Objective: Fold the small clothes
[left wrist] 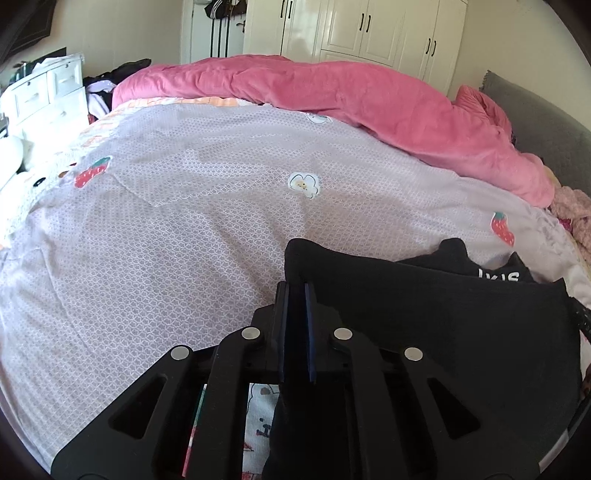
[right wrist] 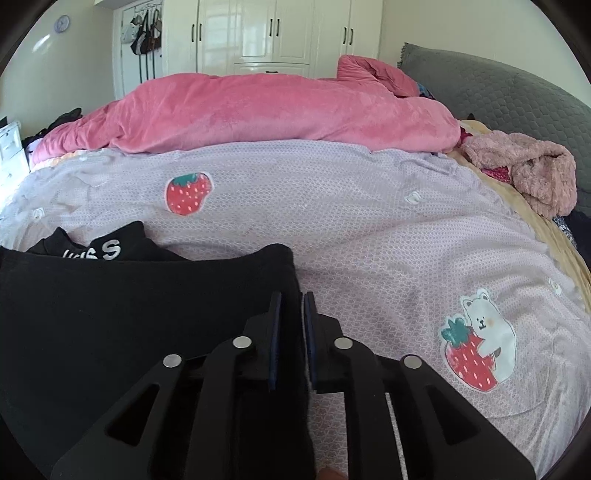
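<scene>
We hold the black garment [left wrist: 443,332] at its two near corners, over the near edge of the bed's lilac strawberry-print sheet [left wrist: 184,240]. The left gripper [left wrist: 295,291] is clenched on the garment's left corner, dark cloth filling the narrow slot between its blue pads; the right gripper [right wrist: 292,299] pinches the right corner the same way, its jaws a shade less tight but with fabric pressed between them. How much cloth hangs below each grip we cannot tell, since the gripper bodies cover it. Beyond the held edge a second black layer [right wrist: 92,247] shows white lettering (only partly legible, cut off by the fold in front). A pink blanket [right wrist: 258,110] lies bunched along the far edge of the bed, and a fuzzy pink garment [right wrist: 528,173] sits at the right edge near the grey headboard [right wrist: 498,92]. Under the left gripper a strip of printed fabric [left wrist: 258,424] peeks out, mostly hidden. White wardrobes [right wrist: 277,33] stand behind.
</scene>
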